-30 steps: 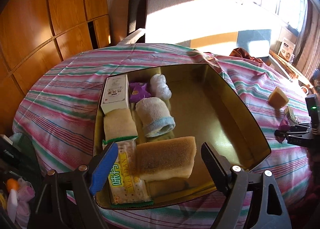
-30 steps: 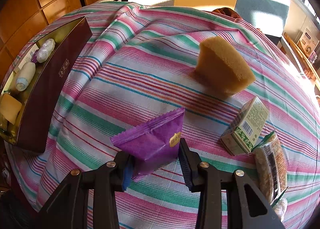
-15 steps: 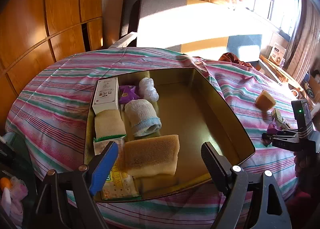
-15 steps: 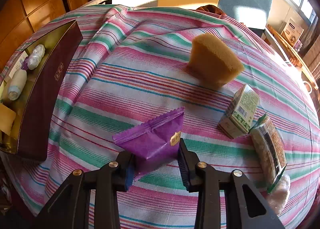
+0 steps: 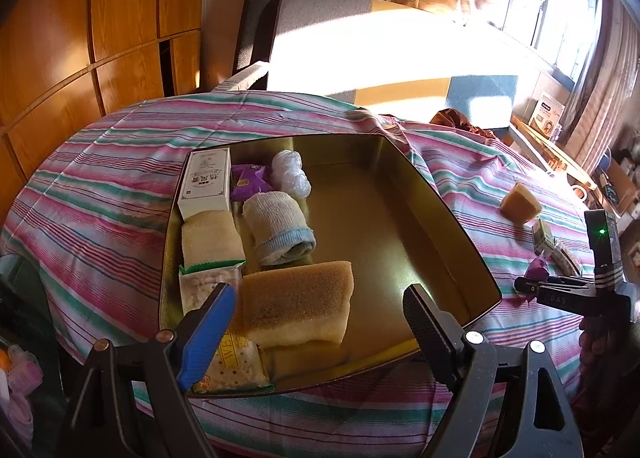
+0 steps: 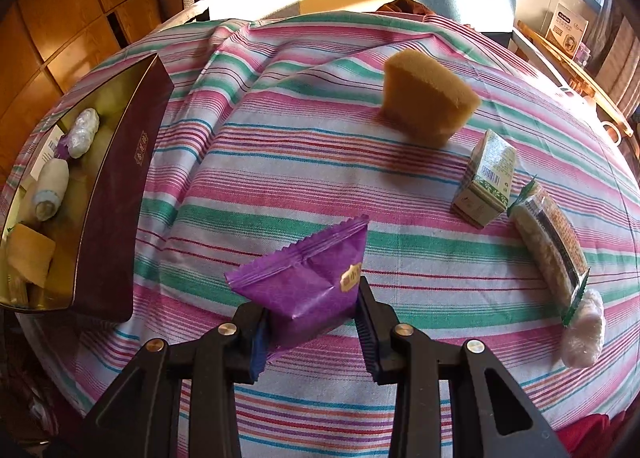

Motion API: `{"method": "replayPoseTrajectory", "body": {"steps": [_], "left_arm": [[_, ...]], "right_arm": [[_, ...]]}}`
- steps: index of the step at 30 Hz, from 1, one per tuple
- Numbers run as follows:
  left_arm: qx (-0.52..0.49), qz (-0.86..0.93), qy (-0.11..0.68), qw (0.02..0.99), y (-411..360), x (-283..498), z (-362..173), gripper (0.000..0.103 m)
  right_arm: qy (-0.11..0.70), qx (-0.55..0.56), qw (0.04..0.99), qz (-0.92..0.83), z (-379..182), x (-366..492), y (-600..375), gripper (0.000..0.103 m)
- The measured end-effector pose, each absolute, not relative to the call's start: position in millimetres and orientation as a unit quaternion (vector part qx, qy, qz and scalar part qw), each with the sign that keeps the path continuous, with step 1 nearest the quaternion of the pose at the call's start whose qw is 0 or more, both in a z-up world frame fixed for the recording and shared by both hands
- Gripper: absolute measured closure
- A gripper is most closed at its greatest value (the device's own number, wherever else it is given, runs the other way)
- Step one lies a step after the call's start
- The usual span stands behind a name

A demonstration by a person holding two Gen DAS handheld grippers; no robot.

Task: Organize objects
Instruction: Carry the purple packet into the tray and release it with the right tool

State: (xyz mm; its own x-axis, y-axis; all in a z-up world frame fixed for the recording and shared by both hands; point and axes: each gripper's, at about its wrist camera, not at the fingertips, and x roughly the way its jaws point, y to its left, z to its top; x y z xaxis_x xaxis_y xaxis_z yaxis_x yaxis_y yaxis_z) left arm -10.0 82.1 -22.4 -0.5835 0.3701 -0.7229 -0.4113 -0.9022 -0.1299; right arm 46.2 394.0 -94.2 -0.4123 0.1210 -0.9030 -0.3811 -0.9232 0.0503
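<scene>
My right gripper is shut on a purple snack packet, held just above the striped tablecloth. The gold-lined box with dark red outer walls sits to the left of it. In the box lie a white carton, a rolled towel, a purple packet, a plastic-wrapped roll, sponges and cracker packs. My left gripper hovers open over the box's near end with nothing between its fingers. My right gripper also shows at the right of the left wrist view.
Loose on the cloth to the right are a yellow sponge, a small green-and-white carton, a cracker pack and a plastic-wrapped roll. A chair stands behind the table, with wooden cabinets at left.
The right gripper closed more firmly on the purple packet and shifted with it, rolling a little. The left gripper's view pulled back from the box slightly; its jaws stayed open.
</scene>
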Motion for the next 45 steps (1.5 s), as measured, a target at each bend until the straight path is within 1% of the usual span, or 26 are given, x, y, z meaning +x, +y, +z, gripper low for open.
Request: {"method": "replayPoseTrajectory", "body": {"steps": [3, 9, 15, 19, 25, 31, 33, 35, 38, 40, 45], "left_arm": [[-0.399, 0.89, 0.02, 0.219, 77, -11, -22, 0.016], [-0.399, 0.892, 0.005, 0.211, 62, -12, -24, 0.016], [-0.397, 0.896, -0.012, 0.197, 44, -15, -22, 0.016], [-0.398, 0.897, -0.02, 0.189, 35, -17, -23, 0.016], [-0.404, 0.896, -0.032, 0.182, 25, -22, -27, 0.016], [-0.412, 0.893, -0.039, 0.176, 18, -25, -33, 0.016], [-0.413, 0.893, -0.041, 0.173, 16, -26, -35, 0.016], [-0.416, 0.892, -0.043, 0.17, 13, -28, -38, 0.016], [-0.42, 0.891, -0.045, 0.168, 12, -30, -41, 0.016], [-0.422, 0.89, -0.046, 0.167, 11, -31, -43, 0.016], [-0.422, 0.89, -0.046, 0.167, 10, -31, -44, 0.016]], "right_arm": [[0.147, -0.509, 0.151, 0.835, -85, 49, 395, 0.067], [0.144, -0.479, 0.137, 0.855, -56, 45, 379, 0.067], [0.138, -0.45, 0.083, 0.878, -27, 24, 343, 0.067], [0.125, -0.45, 0.035, 0.883, -20, -4, 306, 0.067], [0.114, -0.477, -0.019, 0.871, -33, -60, 256, 0.067], [0.136, -0.523, -0.014, 0.841, -68, -114, 238, 0.067], [0.141, -0.536, -0.011, 0.832, -77, -128, 234, 0.065], [0.16, -0.545, -0.019, 0.823, -86, -141, 232, 0.065], [0.201, -0.546, -0.04, 0.812, -93, -151, 231, 0.059], [0.214, -0.537, -0.045, 0.815, -91, -150, 232, 0.058], [0.214, -0.521, -0.039, 0.825, -80, -133, 237, 0.058]]}}
